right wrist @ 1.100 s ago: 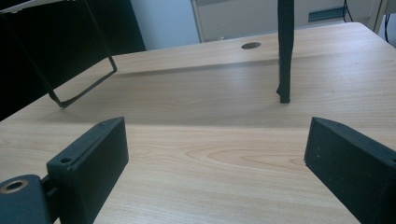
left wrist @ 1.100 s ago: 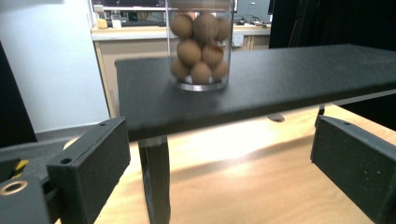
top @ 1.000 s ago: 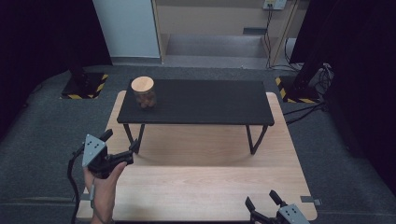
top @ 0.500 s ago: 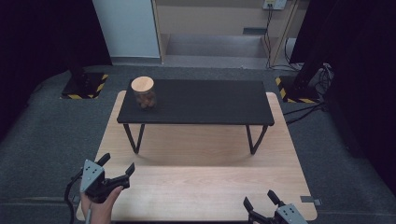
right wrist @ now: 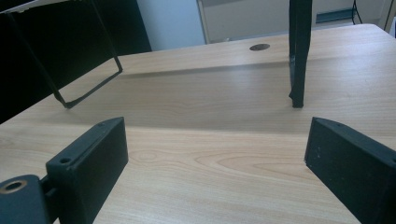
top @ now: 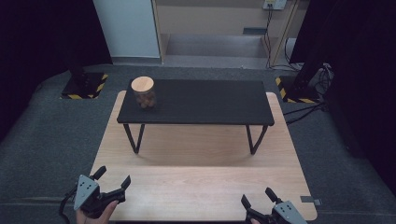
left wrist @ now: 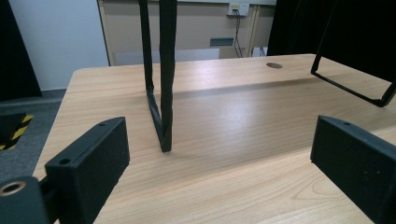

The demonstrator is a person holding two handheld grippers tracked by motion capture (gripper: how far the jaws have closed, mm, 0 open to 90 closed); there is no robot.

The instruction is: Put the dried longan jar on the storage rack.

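We are holding both grippers low at the near edge of the table [top: 201, 186], jaws spread apart and gripping nothing. The jar [top: 143, 92] is standing upright on the left end of the black bench [top: 205, 100], far ahead; the left gripper [top: 112, 179] is sitting nearer to it than the right gripper [top: 258, 199].

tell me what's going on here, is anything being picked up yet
Not yet. A person holds the left gripper and the right gripper low over the near edge of the wooden table, both with jaws open and nothing between them. A jar with a wooden lid stands untouched on the left end of the small black bench, well beyond both grippers.
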